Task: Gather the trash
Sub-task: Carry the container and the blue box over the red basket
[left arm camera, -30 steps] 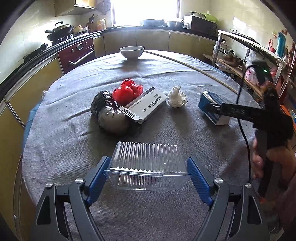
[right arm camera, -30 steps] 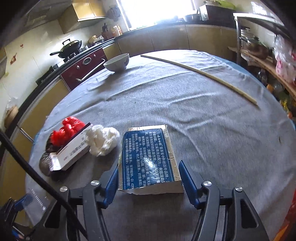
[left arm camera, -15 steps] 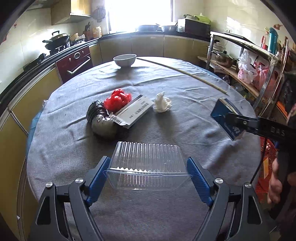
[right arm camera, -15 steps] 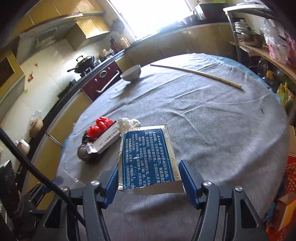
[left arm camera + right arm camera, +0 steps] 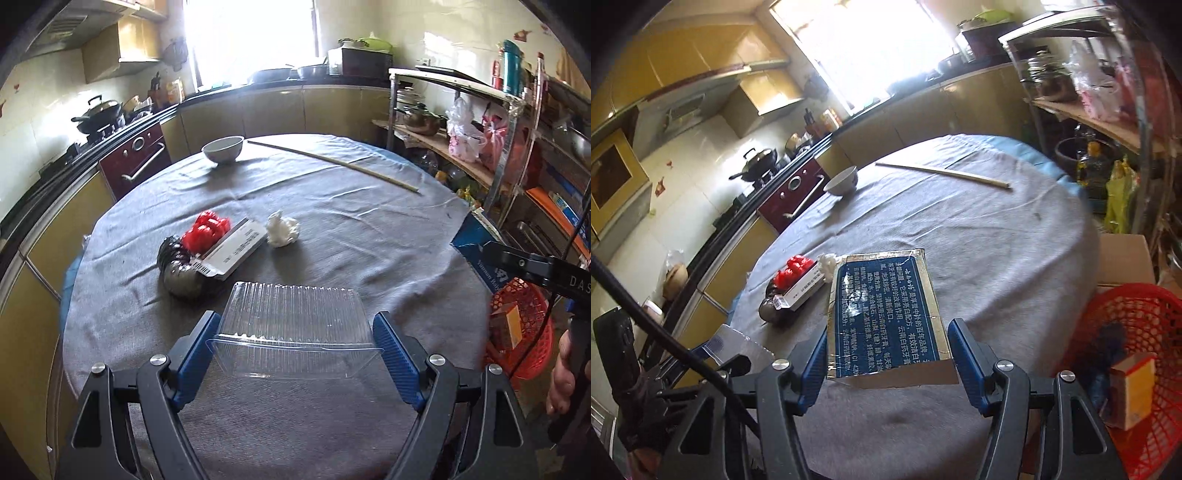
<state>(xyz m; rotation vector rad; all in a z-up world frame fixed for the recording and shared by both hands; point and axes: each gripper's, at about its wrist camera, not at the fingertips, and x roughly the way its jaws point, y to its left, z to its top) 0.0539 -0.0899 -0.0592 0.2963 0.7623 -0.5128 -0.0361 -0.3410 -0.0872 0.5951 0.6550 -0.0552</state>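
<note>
The left gripper (image 5: 295, 345) grasps a clear plastic tray (image 5: 295, 328); the right gripper (image 5: 886, 354) clamps a blue box (image 5: 886, 317) — both left of the red basket (image 5: 1141, 332).

Home kitchen: wok (image 5: 96, 110) on a stove far left, yellow cabinets (image 5: 273, 110) under a bright window (image 5: 251, 37), cluttered rack (image 5: 461, 122) right, cloth-covered round surface (image 5: 369, 229).

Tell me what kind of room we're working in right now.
A home kitchen, most likely. A wok sits on a stove along the counter, a built-in oven sits below it, and a metal rack holds pots and bags. The work surface is a round table under grey cloth.
</note>
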